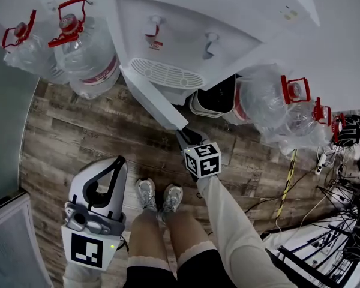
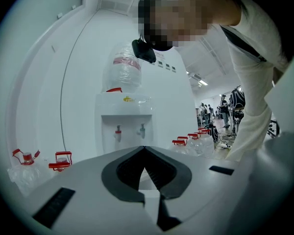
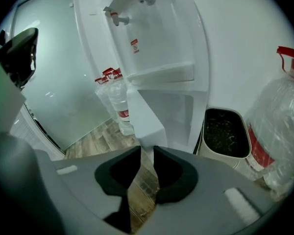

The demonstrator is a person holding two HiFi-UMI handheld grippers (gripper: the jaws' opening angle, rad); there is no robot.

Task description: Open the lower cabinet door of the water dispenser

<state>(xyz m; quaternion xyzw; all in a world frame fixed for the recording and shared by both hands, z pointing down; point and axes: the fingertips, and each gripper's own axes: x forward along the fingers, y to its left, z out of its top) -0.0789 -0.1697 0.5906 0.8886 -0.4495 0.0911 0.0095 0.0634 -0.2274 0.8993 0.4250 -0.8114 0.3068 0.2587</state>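
The right gripper (image 3: 143, 151) is seen with its jaws drawn to a narrow gap, and the free edge of the lower cabinet door (image 3: 146, 119) appears to be pinched right at their tips, with wooden floor (image 1: 78, 131) showing through the gap behind. The left gripper (image 2: 144, 150) is held low and well back, its jaws together on nothing. From the right gripper's tips the door runs straight ahead to its hinge at the left front corner of the water dispenser (image 1: 186, 29). It is already swung out about square to the front, its free edge upright, and the open compartment (image 3: 181, 116) is exposed. Any further swing would be carried leftward by the right gripper, which is far nearer. Large water bottles (image 1: 87, 53) stand on that side and may limit it. A dark-lined bin (image 3: 225, 131) and more bottles (image 1: 270, 104) lie to the right, clear of the door's arc.
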